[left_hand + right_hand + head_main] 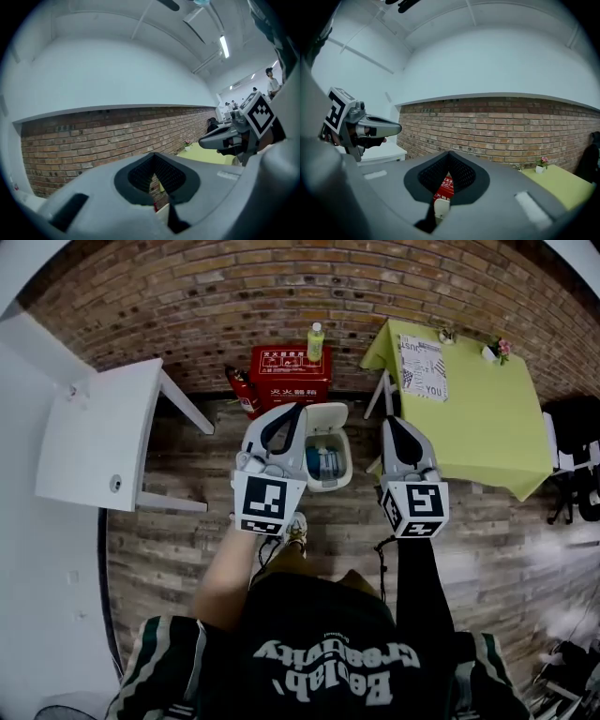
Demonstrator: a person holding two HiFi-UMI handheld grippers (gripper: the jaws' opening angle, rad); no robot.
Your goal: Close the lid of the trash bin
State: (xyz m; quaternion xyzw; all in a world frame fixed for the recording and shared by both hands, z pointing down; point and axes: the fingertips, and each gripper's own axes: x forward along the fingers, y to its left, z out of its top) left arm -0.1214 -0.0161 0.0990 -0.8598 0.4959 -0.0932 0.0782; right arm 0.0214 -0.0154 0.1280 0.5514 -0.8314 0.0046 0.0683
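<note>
Behind the trash bin (pixel 329 487) stands a red fire-equipment cabinet (pixel 289 378); the green table (pixel 478 418) crowds its right; wooden floor (pixel 342 526) before it lies open.

Lower centre: left hand-held gripper (pixel 153 164), jaws together at the tips, nothing gripped. Mid-frame: brick wall (pixel 93 136). Right side: right hand-held gripper (pixel 208 139), marker cube (pixel 259 114) above it, yellow-green counter (pixel 205 153) below. Upper right: lit strip light (pixel 224 46).

Red cabinet (pixel 290 376) w/ bottle (pixel 316 341) on top, extinguisher (pixel 244 390) beside it, at brick wall (pixel 234 296); white table (pixel 98 432) at left, green table (pixel 487 418) at right.
</note>
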